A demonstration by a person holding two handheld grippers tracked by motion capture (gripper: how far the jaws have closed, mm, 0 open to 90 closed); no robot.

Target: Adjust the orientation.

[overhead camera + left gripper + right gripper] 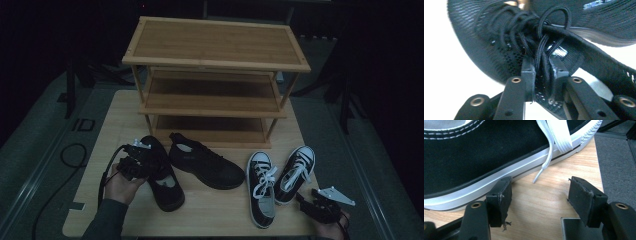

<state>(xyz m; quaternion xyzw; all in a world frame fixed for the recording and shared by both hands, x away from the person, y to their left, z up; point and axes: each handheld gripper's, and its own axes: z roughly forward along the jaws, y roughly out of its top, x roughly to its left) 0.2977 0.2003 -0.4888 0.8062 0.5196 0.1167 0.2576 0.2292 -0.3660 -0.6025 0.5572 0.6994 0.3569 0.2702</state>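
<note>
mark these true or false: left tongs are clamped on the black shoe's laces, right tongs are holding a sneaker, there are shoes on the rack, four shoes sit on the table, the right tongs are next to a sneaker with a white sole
1. The left tongs are clamped on the laces of the black mesh shoe. True.
2. The right tongs hold a sneaker. False: their jaws stand open over bare table.
3. Shoes sit on the wooden rack. False: all its shelves are bare.
4. Four shoes are on the table. True: two black mesh ones and two black-and-white sneakers.
5. The right tongs are beside a white-soled sneaker. True.
</note>
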